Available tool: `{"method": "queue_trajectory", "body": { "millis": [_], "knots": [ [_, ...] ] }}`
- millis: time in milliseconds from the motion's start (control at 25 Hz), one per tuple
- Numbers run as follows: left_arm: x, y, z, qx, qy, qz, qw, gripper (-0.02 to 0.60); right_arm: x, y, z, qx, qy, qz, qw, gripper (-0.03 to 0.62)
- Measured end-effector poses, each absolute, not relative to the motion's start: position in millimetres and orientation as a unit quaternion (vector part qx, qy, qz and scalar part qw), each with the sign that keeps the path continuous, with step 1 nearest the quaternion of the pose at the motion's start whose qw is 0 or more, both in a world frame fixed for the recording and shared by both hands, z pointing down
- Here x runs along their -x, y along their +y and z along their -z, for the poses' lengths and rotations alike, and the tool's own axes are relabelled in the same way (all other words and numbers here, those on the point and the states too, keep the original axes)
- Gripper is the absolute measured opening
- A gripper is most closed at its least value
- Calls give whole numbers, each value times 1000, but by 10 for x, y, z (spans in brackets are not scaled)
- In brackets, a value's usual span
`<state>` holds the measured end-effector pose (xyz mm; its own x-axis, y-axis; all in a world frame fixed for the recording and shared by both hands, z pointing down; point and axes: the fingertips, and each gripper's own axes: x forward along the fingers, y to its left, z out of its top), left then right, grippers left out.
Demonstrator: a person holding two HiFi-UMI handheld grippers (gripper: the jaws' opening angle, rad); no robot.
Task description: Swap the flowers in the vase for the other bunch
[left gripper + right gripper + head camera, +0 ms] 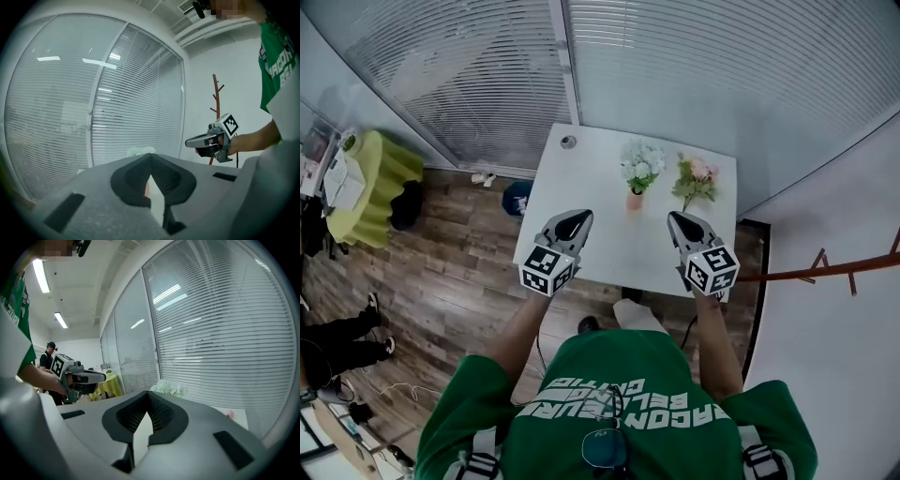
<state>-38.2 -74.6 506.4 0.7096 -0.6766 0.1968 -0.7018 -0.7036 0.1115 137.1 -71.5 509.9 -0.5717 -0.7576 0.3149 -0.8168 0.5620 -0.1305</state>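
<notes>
Upright in a small pink vase (635,201), just above the middle of the head view: the bunch of white flowers (641,165), not yet lifted out. Just to its right, lying flat on the white rectangular counter (609,246) and apart from the vase: the other bunch of pink blooms (695,178) with green leaves. Lower in the frame, short of both bunches: the left grey two-jaw tool (577,219) down-left of the vase, and the right grey two-jaw tool (680,221) down-right of it, below the pink bunch. Both closed tip to tip with nothing between the jaws, as plain in each tool's own view. Touching neither flowers nor vase. Judged to be the opening approach, with no part of the swap done. Next, probably: open the jaws of one tool, reach for the white bunch's stems just above the vase rim, close on them and draw straight up. If needed, steady the small, narrow vase with the other tool to guard against tipping. Farther out: a small round grey object (569,142) at the counter's upper left corner, slatted blinds behind glass along the top, wood flooring, and a table draped in yellow-green cloth (380,178) at the left edge.
</notes>
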Motion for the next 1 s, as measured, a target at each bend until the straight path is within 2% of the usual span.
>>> {"method": "queue_trajectory", "body": {
  "millis": [600, 1000],
  "knots": [
    [168, -1019, -5423, -917, -373, -87, 114, 8, -1442, -1100, -5569, -432, -879, -147, 140, 14],
    [-32, -1109, -5740, -906, -385, -91, 155, 8, -1497, -1327, -6045, -417, -882, -158, 153, 15]
  ]
}}
